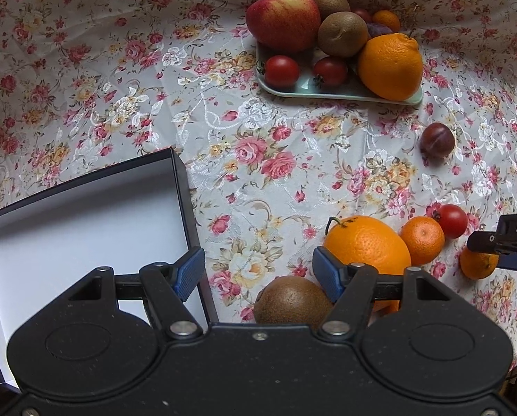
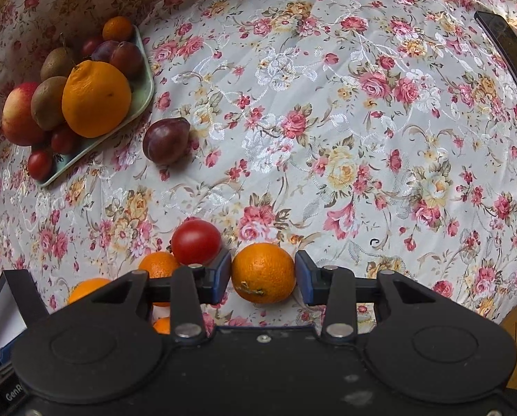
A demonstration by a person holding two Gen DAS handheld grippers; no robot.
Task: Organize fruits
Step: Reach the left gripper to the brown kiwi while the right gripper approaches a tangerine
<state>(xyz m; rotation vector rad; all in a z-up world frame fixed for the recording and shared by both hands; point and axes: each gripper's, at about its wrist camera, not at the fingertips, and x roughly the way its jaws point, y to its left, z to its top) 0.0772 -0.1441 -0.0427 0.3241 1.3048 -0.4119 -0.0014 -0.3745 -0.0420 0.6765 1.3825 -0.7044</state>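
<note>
My left gripper (image 1: 258,270) hangs open over the floral cloth, between an open dark box with a white inside (image 1: 85,235) and a loose group of fruit. A kiwi (image 1: 289,300) lies just under its right finger, with a large orange (image 1: 366,246), a mandarin (image 1: 422,241) and a cherry tomato (image 1: 452,221) beyond. My right gripper (image 2: 262,274) has both blue pads against a small mandarin (image 2: 262,272); the same small mandarin (image 1: 479,263) shows at the far right of the left wrist view. A plum (image 2: 166,140) lies alone on the cloth.
A pale green tray (image 1: 341,95) at the back holds an apple (image 1: 282,17), kiwis, a big orange (image 1: 390,67), cherry tomatoes, plums and a mandarin. A flat dark object (image 2: 505,55) lies at the far right. The table edge (image 2: 515,312) drops off at lower right.
</note>
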